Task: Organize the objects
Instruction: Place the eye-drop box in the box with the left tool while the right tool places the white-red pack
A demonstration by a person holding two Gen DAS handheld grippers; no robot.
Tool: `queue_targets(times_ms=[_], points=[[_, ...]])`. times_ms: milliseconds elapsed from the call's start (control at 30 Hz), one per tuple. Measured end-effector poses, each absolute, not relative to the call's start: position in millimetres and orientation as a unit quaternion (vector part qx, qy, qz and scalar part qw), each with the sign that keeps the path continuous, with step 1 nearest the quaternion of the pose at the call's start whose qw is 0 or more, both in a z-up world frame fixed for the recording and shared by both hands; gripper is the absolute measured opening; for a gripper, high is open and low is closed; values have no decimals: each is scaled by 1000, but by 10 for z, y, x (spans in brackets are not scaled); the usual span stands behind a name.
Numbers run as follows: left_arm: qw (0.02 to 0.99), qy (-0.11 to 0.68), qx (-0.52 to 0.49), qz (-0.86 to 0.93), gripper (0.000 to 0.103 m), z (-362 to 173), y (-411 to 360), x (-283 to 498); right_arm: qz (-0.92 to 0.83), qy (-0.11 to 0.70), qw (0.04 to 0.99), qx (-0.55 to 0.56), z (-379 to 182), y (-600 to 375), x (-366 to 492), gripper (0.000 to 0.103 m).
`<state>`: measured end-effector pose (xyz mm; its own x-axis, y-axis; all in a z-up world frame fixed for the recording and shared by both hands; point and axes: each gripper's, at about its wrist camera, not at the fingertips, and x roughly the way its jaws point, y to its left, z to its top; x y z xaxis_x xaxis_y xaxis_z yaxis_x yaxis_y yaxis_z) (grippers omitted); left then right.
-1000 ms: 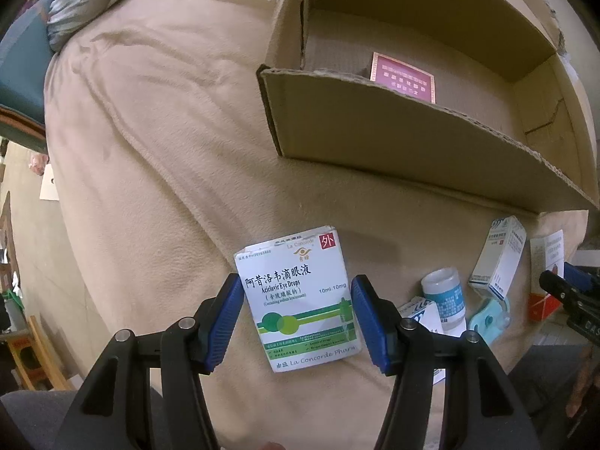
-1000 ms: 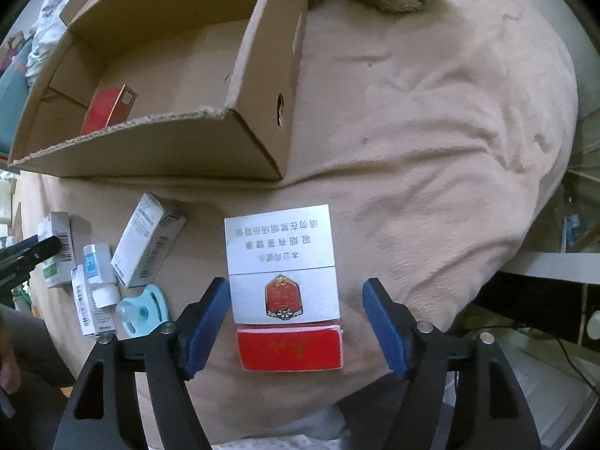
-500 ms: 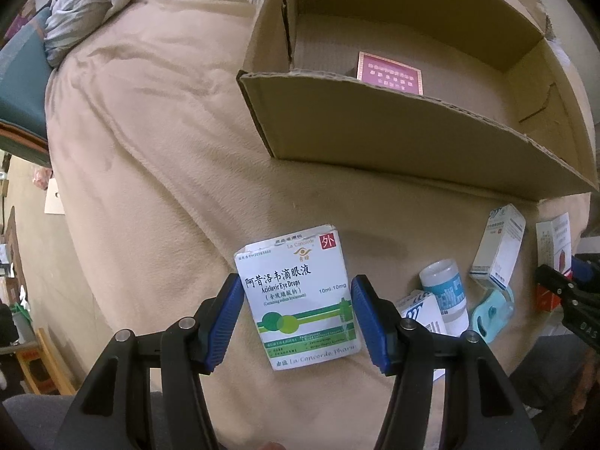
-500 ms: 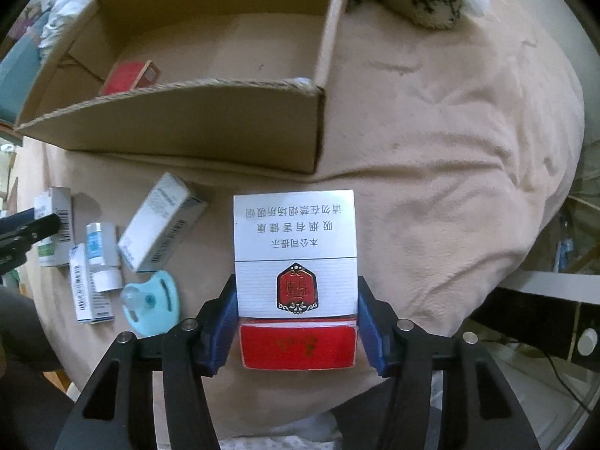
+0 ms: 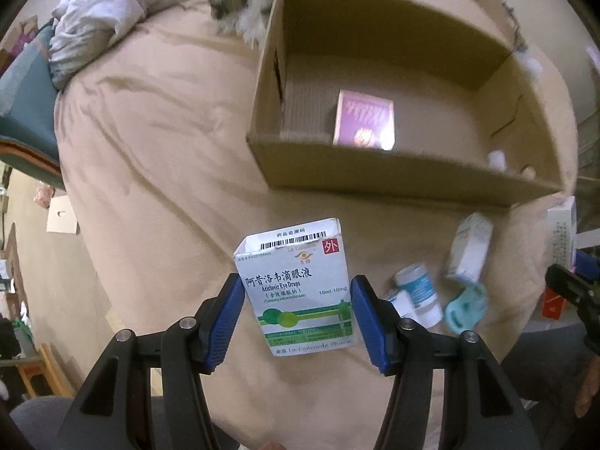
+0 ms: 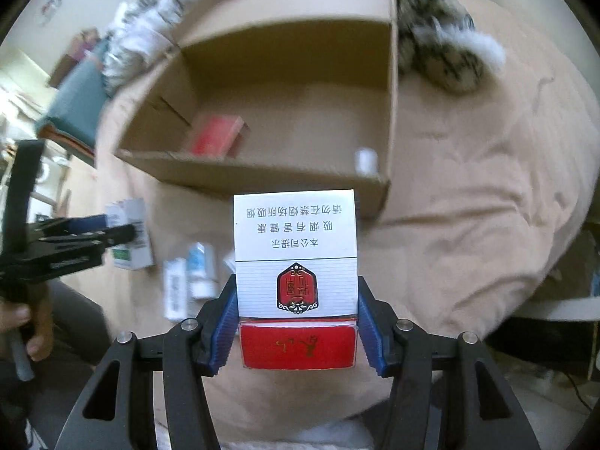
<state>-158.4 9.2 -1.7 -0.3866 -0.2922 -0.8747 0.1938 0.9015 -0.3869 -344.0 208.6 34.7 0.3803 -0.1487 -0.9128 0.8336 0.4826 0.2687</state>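
Observation:
My left gripper is shut on a white and green eye drops box and holds it above the beige blanket, in front of the open cardboard box. My right gripper is shut on a white and red cigarette pack, lifted before the same cardboard box. Inside the box lie a red pack and a small white item.
On the blanket lie a small white-blue bottle, a white medicine box, a teal pacifier and another box. A furry item sits behind the cardboard box. Clothes lie far left.
My right gripper closed on the cigarette pack and lifted it toward the cardboard box. My left gripper rose with the eye drops box, so the cardboard box interior shows more.

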Motion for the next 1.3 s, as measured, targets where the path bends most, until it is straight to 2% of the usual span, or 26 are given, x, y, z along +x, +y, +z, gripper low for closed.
queue_targets(times_ms=[100, 233, 500, 867, 1300], points=[[564, 794, -37, -222, 55, 354, -24, -1530, -335, 418, 752, 384, 497, 2078, -3399, 60], [586, 778, -34, -225, 55, 538, -46, -1305, -340, 388, 769, 377, 716, 1995, -3222, 60], [603, 763, -39, -230, 55, 531, -112, -881, -349, 357, 783, 370, 869, 1704, -3113, 60], [598, 763, -7, -246, 54, 172, -583, -497, -353, 375, 781, 354, 749, 1294, -2693, 60], [561, 788, 12, -252, 54, -421, -850, -548, -347, 422, 753, 367, 372, 1161, -2400, 60]])
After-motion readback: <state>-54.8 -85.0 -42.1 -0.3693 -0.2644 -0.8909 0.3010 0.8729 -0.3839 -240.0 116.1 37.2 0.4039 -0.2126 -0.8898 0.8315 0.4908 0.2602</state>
